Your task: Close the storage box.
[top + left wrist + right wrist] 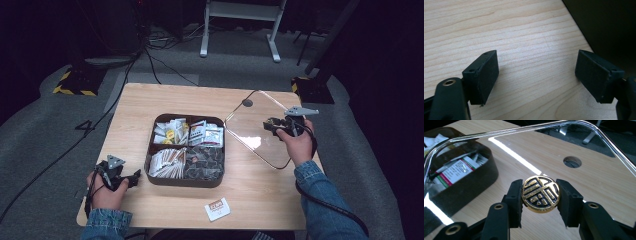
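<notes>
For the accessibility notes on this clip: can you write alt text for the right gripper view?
The right gripper is shut on the round gold-and-black knob of a clear glass lid with a metal rim. Through the glass show the wooden table, with a round hole, and a dark compartment tray of packets at left.

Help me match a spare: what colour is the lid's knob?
Gold with black pattern, clearest in the right gripper view: knob.

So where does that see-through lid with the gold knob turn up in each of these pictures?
High view: the glass lid is right of the box, tilted, held by the right gripper.
Left gripper view: not in it; its open jaws frame the bare table.
Right gripper view: the lid's glass spans the picture, its gold knob clamped between the jaws.
Shared landmark: the round hole in the table.
</notes>
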